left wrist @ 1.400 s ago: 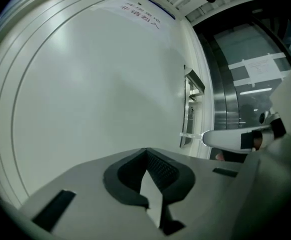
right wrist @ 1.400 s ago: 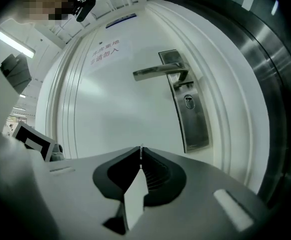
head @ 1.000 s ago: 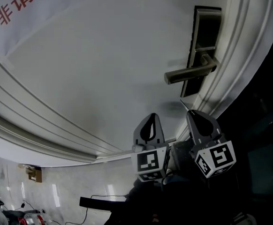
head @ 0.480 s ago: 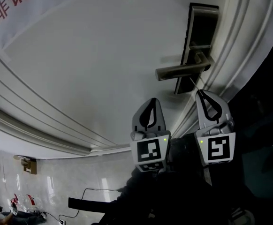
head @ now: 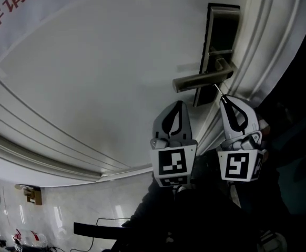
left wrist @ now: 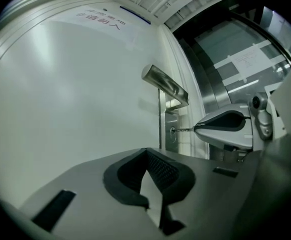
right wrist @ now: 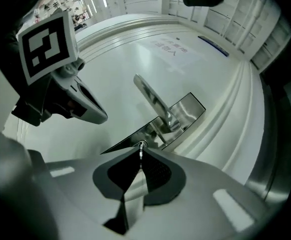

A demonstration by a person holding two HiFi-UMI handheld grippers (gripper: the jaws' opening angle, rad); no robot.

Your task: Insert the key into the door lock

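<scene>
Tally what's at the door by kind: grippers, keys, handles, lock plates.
Grippers: 2, left gripper and right gripper
Key: 1
Door handle: 1
Lock plate: 1
Total: 5

dim, greyish light | fisheye bend and dark vignette at edges | soft shadows

Paper notice [head: 6, 14] with red lettering

Right gripper [head: 224, 100]: moved up to the lock plate [head: 221, 35].
Key [head: 217, 90]: tip now meets the keyhole [left wrist: 172, 131].
Left gripper [head: 180, 105]: shifted slightly right.
</scene>
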